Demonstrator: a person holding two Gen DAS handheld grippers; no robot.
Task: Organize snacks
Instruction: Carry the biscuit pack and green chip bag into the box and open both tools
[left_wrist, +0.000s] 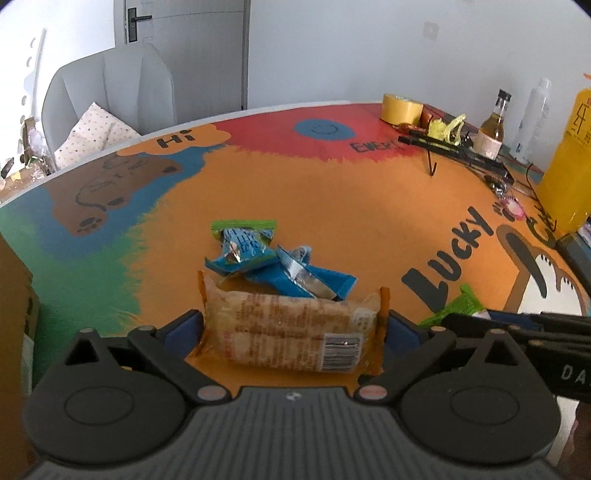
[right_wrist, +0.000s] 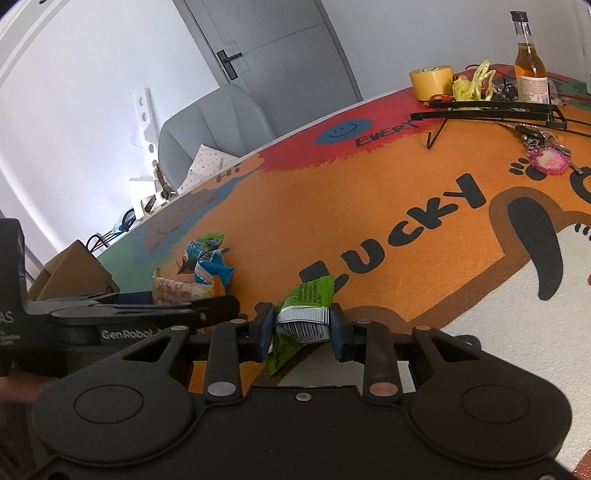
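Two grippers: left gripper (left_wrist: 293, 323) spread wide, a clear biscuit pack (left_wrist: 291, 328) between its blue pads, unpinched; right gripper (right_wrist: 302, 328) pinches a green wrapper (right_wrist: 304, 310).

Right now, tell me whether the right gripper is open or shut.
Shut: the right gripper has both pads pressed on the green snack packet.

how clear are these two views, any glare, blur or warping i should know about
Left wrist view: fisheye bends the table edge into an arc; the clear cracker packet glints faintly, print soft. Right wrist view: horizon tilted, door curved; green snack packet and its barcode are sharp; both views are evenly daylit, with dark corners.
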